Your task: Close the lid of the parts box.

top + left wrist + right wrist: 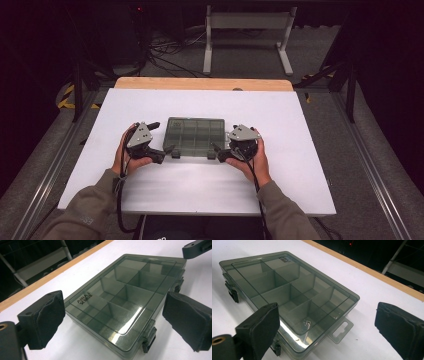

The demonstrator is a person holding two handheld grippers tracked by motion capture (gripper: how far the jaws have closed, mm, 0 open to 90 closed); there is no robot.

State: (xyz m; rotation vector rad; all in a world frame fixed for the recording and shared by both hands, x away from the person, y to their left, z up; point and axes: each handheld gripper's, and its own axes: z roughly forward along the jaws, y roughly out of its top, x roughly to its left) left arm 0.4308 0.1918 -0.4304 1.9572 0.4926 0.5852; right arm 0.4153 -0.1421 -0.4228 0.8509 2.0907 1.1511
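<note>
A smoky see-through compartment box (pixel 195 135) lies flat on the white table (pixel 200 192) with its lid down and several empty-looking cells inside. My left gripper (pixel 161 137) sits at the box's left near corner, open. In the left gripper view its pads (pixel 45 320) stand wide apart either side of the box (pixel 120 297), touching nothing. My right gripper (pixel 222 144) is at the right near corner, also open. In the right gripper view the box (pixel 287 290) and its hang tab (pixel 340 330) lie between the spread pads (pixel 399 332). Two latches (pixel 148 340) face me.
A wooden strip (pixel 200 83) runs along the table's far edge. Beyond it, on the floor, stand a white metal frame (pixel 247 35) and loose cables (pixel 165 50). Bare white tabletop surrounds the box on all sides.
</note>
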